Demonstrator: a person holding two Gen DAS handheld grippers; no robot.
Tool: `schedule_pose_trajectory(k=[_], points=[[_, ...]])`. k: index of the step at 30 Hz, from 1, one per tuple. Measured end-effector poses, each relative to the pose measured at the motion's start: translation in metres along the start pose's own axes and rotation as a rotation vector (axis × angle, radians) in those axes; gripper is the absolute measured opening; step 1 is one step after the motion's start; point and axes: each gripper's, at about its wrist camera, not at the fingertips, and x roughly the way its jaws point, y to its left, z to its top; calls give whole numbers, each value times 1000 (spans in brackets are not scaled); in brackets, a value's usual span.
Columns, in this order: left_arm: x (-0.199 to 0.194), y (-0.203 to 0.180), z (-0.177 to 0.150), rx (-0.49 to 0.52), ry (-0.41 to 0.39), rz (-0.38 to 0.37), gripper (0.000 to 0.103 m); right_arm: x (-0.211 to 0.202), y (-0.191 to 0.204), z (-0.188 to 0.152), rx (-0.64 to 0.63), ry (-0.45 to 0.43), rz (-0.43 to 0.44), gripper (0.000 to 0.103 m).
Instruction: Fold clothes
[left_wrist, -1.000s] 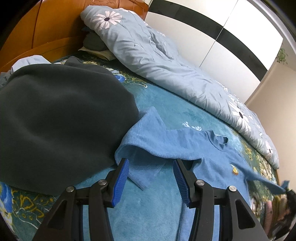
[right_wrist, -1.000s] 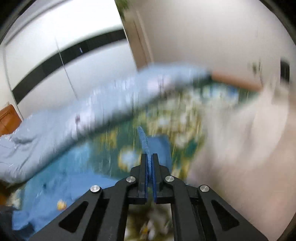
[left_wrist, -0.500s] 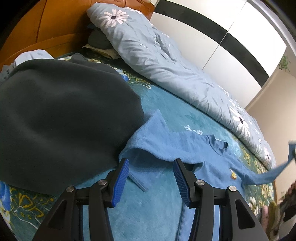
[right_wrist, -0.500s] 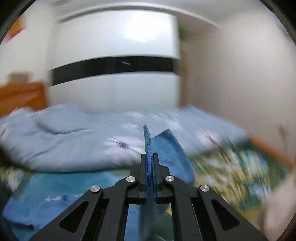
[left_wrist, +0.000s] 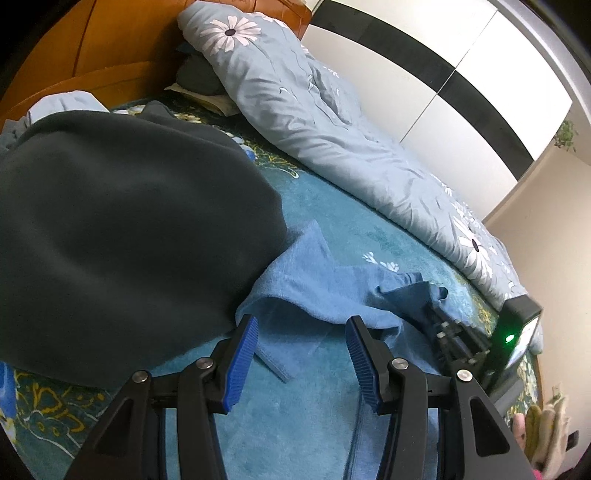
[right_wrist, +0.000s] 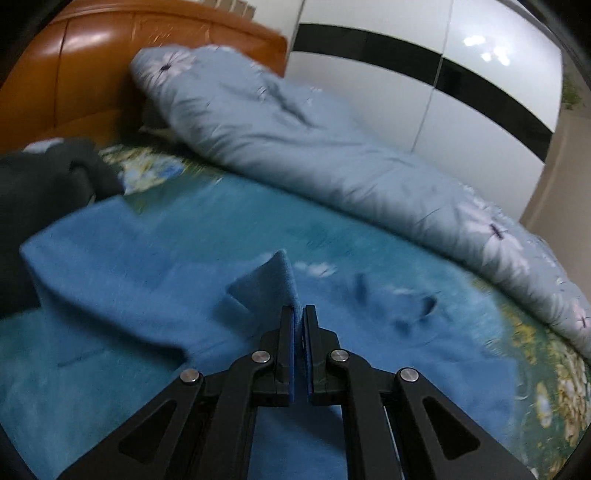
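Observation:
A blue long-sleeved shirt (left_wrist: 332, 288) lies on a teal floral bedspread (left_wrist: 354, 229). My left gripper (left_wrist: 299, 354) is open and empty, low over the shirt's left sleeve, whose cuff lies between the fingers. My right gripper (right_wrist: 299, 332) is shut on the end of the shirt's other sleeve (right_wrist: 269, 280) and holds it over the shirt's body (right_wrist: 122, 280). The right gripper also shows in the left wrist view (left_wrist: 436, 314), near the collar.
A dark grey garment (left_wrist: 110, 236) is heaped at the left, touching the shirt. A rolled light blue flowered duvet (left_wrist: 332, 122) lies along the far side. A wooden headboard (left_wrist: 92, 48) and a white wardrobe (left_wrist: 443, 74) stand behind.
My right gripper has swung the sleeve from the bed's right edge across to above the shirt's body. The left gripper has stayed open, nearly still.

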Motion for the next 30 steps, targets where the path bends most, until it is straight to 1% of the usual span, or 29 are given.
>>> schedule_pose_trajectory(k=[2,3,5,6,7,8,10,13,15,17,19,20,22,23,26,27,29,30], points=[[1,-2,-1,9,4,1,54,0,0,-5,-9,24,43,5],[2,-4,-2,17,6,2,54,-3,0,-7,-14,35,70,9],[3,-9,-3,37,5,5,54,-14,-8,-10,-2,17,101,23],[3,-12,-4,50,2,8,54,-22,-16,-13,14,1,117,35],[3,-15,-5,65,-2,11,54,-31,-24,-15,31,-16,132,39],[4,-20,-6,83,-6,14,54,-39,-32,-17,47,-32,147,39],[6,-32,-7,129,-10,15,54,-55,-62,-27,92,-55,107,41],[18,-58,-4,203,10,-27,55,-64,-139,-55,299,-44,4,41],[29,-80,1,256,10,-38,55,-70,-191,-74,442,-36,-66,42],[47,-101,6,313,17,-31,57,-66,-237,-94,620,-2,-68,42],[72,-118,11,356,60,-14,57,-57,-273,-115,779,33,-18,42],[90,-125,14,375,91,16,57,-51,-285,-124,838,51,10,42],[121,-133,16,406,146,62,57,-36,-299,-132,909,76,80,42],[134,-134,17,413,170,62,57,-28,-302,-134,926,84,102,42],[160,-131,17,390,234,8,57,-9,-305,-130,940,90,163,42],[165,-129,17,367,255,-20,57,-1,-305,-126,939,94,187,42],[174,-125,17,309,299,-89,57,11,-304,-119,938,103,208,42],[178,-123,16,293,310,-107,57,17,-303,-116,936,102,223,41]])
